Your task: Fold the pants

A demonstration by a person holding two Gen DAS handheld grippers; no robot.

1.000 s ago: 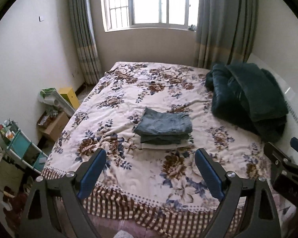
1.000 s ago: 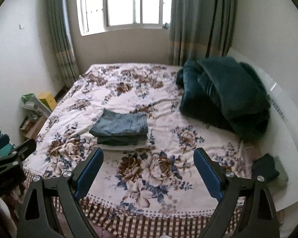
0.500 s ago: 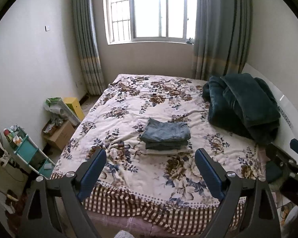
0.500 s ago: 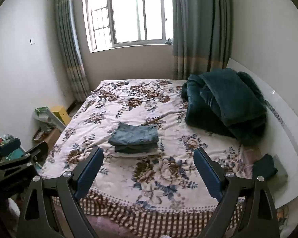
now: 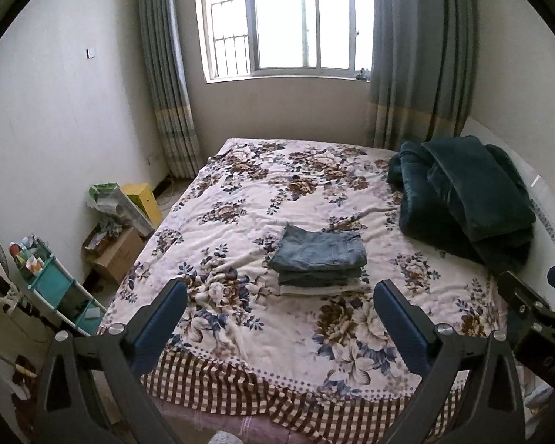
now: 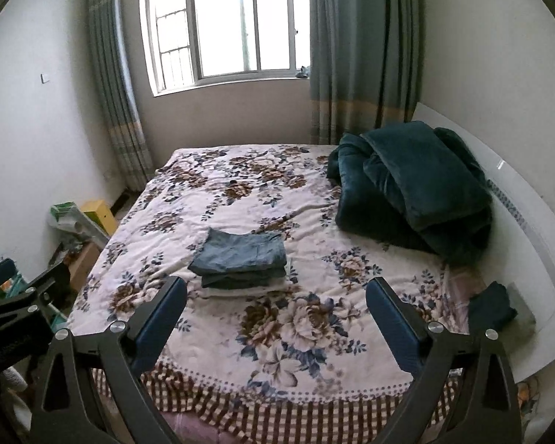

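Note:
Grey-blue folded pants (image 5: 320, 249) lie on top of a small stack of folded clothes in the middle of the flowered bed (image 5: 240, 199); the stack also shows in the right wrist view (image 6: 240, 255). My left gripper (image 5: 279, 292) is open and empty, held back above the foot of the bed, well short of the stack. My right gripper (image 6: 275, 288) is open and empty, at a similar distance. The right gripper shows at the right edge of the left wrist view (image 5: 536, 307); the left gripper shows at the left edge of the right wrist view (image 6: 22, 296).
A dark green folded blanket (image 5: 466, 199) lies at the bed's right side by the white headboard (image 6: 529, 229). A small dark cloth (image 6: 490, 305) lies near it. Boxes (image 5: 118, 255), a teal shelf (image 5: 55, 292) and clutter stand on the floor left of the bed.
Both grippers have pulled back and up from the bed, so the stack looks smaller and more of the room and window shows. The pants have not moved.

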